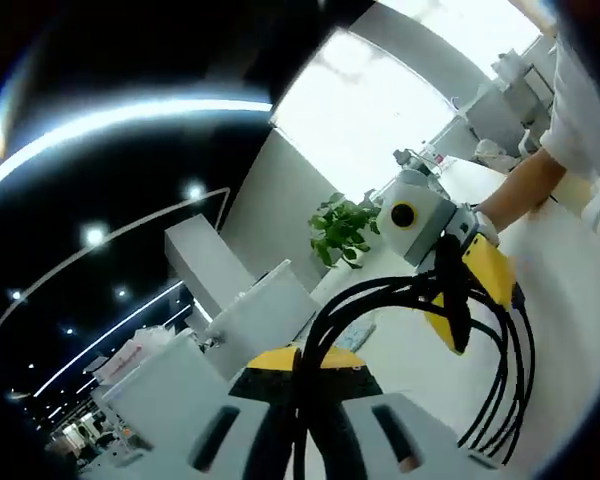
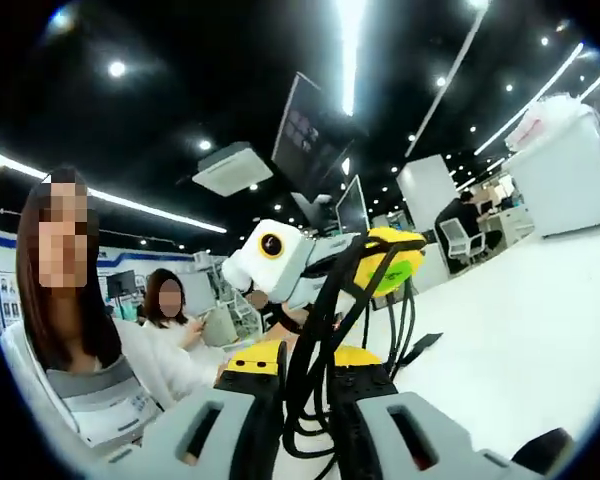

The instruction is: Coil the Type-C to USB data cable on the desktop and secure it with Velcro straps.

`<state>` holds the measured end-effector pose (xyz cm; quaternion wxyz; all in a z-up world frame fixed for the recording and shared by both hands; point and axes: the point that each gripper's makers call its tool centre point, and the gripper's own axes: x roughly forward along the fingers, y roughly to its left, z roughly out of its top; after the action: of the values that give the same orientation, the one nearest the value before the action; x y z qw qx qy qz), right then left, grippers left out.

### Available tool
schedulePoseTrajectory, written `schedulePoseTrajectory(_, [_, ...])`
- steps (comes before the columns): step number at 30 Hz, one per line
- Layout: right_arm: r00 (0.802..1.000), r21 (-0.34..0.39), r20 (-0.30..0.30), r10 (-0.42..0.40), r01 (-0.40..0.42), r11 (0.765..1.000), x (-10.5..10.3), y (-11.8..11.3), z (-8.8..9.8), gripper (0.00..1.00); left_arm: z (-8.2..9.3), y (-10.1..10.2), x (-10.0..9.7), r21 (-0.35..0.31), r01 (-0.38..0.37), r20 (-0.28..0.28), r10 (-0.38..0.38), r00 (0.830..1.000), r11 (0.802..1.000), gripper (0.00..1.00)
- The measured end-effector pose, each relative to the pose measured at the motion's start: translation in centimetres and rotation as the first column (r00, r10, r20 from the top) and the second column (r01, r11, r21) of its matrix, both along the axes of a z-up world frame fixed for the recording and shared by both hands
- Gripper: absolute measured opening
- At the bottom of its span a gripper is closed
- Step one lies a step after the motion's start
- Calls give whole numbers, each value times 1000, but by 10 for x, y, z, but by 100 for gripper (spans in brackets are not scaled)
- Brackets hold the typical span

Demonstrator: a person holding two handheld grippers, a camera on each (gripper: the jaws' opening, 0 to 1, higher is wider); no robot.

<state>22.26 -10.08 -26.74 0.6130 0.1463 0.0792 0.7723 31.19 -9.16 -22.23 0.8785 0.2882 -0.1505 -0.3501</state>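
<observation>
Holding the cable (image 1: 420, 300) up off the tabletop (image 1: 570, 330), I have it pinched between both grippers as a bundle of several black loops. In the left gripper view my left gripper (image 1: 305, 430) has its fingers closed on the strands at 6 o'clock, and the loops arc away toward 3 o'clock, where the right gripper (image 1: 460, 290) clamps the far side. In the right gripper view the right gripper (image 2: 305, 420) has its fingers closed on the bundle at 6 o'clock, with the left gripper (image 2: 370, 265) gripping the loops just above centre.

I judge the cable light, soft and springy: the loops splay apart rather than lie flat, so they will want to unwind if either grip slackens. The jacket looks smooth and may slide through the fingers. The best hold seems to be across all strands at once, on opposite sides of the coil, leaving a free stretch for a strap. I cannot make out any Velcro strap. A dark tab hangs near 4 o'clock in the right gripper view, but it is too small to identify.
</observation>
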Motion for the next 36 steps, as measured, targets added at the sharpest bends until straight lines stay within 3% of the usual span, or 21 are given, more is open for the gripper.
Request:
schedulePoseTrajectory(2, [1000, -6, -1, 22, -22, 1000, -7, 1, -3, 12, 5, 14, 7, -66, -36, -5, 36, 999, 997, 5])
schedulePoseTrajectory(3, [1000, -8, 10, 27, -27, 1000, -10, 0, -5, 10, 6, 23, 11, -68, -65, -1, 65, 998, 996, 5])
schedulePoseTrajectory(5, [1000, 19, 3, 17, -17, 1000, -9, 0, 0, 9, 2, 27, 11, -116, -50, -44, 45, 998, 992, 5])
schedulePoseTrajectory(7, [998, 64, -48, 43, -40, 997, -11, 0, 8, 8, 0, 27, 12, -118, -65, -18, 63, 998, 991, 5])
schedulePoseTrajectory(11, [999, 74, -36, 33, -30, 997, -12, 2, 13, 7, -12, 29, 22, -69, -129, -26, 127, 992, 989, 6])
schedulePoseTrajectory(14, [998, 88, -27, -58, 61, 994, 6, -5, 20, 4, -16, 38, 27, -88, -158, -59, 153, 987, 984, 6])
schedulePoseTrajectory(15, [994, 91, -48, -94, 98, 991, 16, -8, 22, 3, -16, 41, 27, -93, -166, -62, 160, 985, 982, 6])
schedulePoseTrajectory(18, [966, 82, -77, -246, 252, 964, 51, -20, 22, 2, -15, 50, 29, -124, -196, -77, 188, 979, 973, 7])
schedulePoseTrajectory(22, [954, 106, -104, -281, 291, 951, 63, -30, 29, 2, -13, 47, 27, -141, -212, -72, 204, 976, 967, 6])
schedulePoseTrajectory(23, [953, 103, -92, -289, 298, 949, 63, -29, 29, 2, -12, 47, 27, -142, -226, -57, 221, 974, 964, 6])
schedulePoseTrajectory(25, [938, 66, -8, -346, 346, 936, 68, -27, 22, 3, -6, 52, 27, -143, -273, -22, 273, 962, 951, 5])
schedulePoseTrajectory(26, [918, 32, 76, -390, 389, 921, 70, -23, 12, 4, -1, 54, 26, -151, -294, -1, 298, 955, 944, 5])
schedulePoseTrajectory(27, [896, -12, 105, -432, 435, 900, 75, -20, 3, 6, 3, 56, 24, -138, -311, 25, 317, 948, 940, 5])
schedulePoseTrajectory(28, [874, -20, 133, -468, 474, 880, 78, -18, 0, 10, 6, 59, 23, -103, -354, 59, 361, 931, 930, 5])
schedulePoseTrajectory(30, [836, -15, 136, -532, 539, 842, 88, -18, 4, 26, 9, 61, 23, -68, -411, 105, 416, 903, 909, 4])
schedulePoseTrajectory(31, [800, -20, 161, -578, 588, 809, 95, -20, 7, 31, 11, 60, 23, -42, -443, 133, 444, 886, 896, 4])
schedulePoseTrajectory(32, [726, 8, 245, -642, 661, 751, 103, -25, 15, 36, 12, 61, 22, -33, -466, 146, 466, 873, 884, 4])
schedulePoseTrajectory(33, [684, 31, 290, -669, 693, 721, 106, -26, 20, 37, 13, 61, 22, -34, -479, 151, 478, 865, 877, 4])
schedulePoseTrajectory(34, [620, 49, 339, -708, 740, 671, 109, -30, 25, 38, 13, 58, 22, -30, -485, 149, 484, 862, 874, 5])
schedulePoseTrajectory(36, [588, 68, 405, -700, 744, 664, 101, -21, 28, 36, 14, 56, 21, -16, -502, 169, 497, 851, 865, 5])
